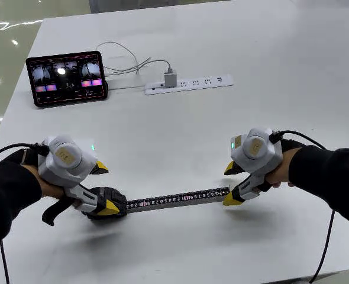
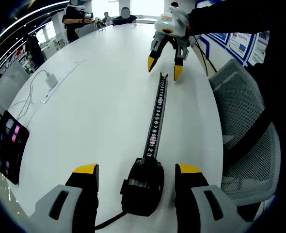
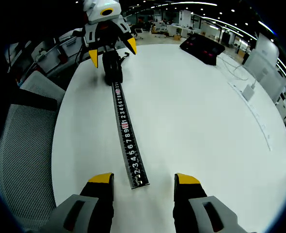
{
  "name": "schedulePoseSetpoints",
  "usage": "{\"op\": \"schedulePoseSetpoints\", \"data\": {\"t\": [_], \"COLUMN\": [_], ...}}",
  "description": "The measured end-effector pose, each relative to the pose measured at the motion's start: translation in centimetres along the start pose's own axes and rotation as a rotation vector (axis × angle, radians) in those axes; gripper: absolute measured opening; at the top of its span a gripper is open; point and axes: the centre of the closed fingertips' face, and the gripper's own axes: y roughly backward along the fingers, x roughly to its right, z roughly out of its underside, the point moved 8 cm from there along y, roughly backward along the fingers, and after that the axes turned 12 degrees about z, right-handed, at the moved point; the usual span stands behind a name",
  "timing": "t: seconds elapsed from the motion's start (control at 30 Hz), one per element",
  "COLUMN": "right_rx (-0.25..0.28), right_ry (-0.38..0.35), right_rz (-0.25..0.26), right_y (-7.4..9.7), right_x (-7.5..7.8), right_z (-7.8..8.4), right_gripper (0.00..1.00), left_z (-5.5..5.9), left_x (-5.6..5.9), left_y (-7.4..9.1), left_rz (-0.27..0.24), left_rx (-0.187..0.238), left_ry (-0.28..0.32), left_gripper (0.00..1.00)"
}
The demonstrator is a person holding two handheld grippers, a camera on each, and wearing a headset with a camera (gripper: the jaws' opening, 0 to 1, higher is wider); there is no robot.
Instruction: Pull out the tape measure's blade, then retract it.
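Nearest the headset, two dark sleeves (image 1: 9, 189) came in from either edge, each hand carrying a gripper over the white table (image 1: 222, 130). The left gripper (image 1: 105, 188) straddled the black tape measure case (image 1: 106, 202), its yellow-tipped jaws spread apart. From the case the blade (image 1: 177, 198) ran flat along the table to the right gripper (image 1: 230, 184), whose jaws also stood apart about the blade's far end. Well beyond the case lay a lit tablet (image 1: 67, 78) and a white power strip (image 1: 198, 83).

From the left gripper view, the left gripper (image 2: 136, 169) had its jaws parted, the case (image 2: 143, 189) sitting between them with a gap on each side. The blade (image 2: 156, 119) stretched straight away from the case, numbers up, its hook ending just short of the right gripper (image 2: 165, 68), which hung open above it. A grey mesh chair (image 2: 240, 111) stood off the table's edge, to the right of the case in this view.

From the right gripper view, the right gripper (image 3: 144, 178) was spread wide, the blade's (image 3: 126, 141) tip lying on the table between the jaws, touching neither. At the blade's other end sat the case (image 3: 113, 68), under the left gripper (image 3: 112, 52).
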Motion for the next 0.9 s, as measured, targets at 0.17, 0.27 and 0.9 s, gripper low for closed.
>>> {"op": "schedulePoseSetpoints", "data": {"t": [0.17,0.27,0.9], "right_rx": [0.027,0.052,0.095], "right_ry": [-0.044,-0.06,-0.177], "right_rz": [0.04,0.064,0.185], "right_y": [0.3,0.5,1.7], "right_x": [0.3,0.3,0.2], "right_z": [0.3,0.5,2.7], "right_gripper": [0.54,0.61,0.82], "left_z": [0.1,0.2,0.8], "left_x": [0.1,0.1,-0.7], "left_y": [0.3,0.4,1.8], "left_rz": [-0.009,-0.016,-0.167], "left_rx": [0.048,0.076,0.201], "left_ry": [0.048,0.098,0.203], "left_gripper": [0.68,0.73,0.99]}}
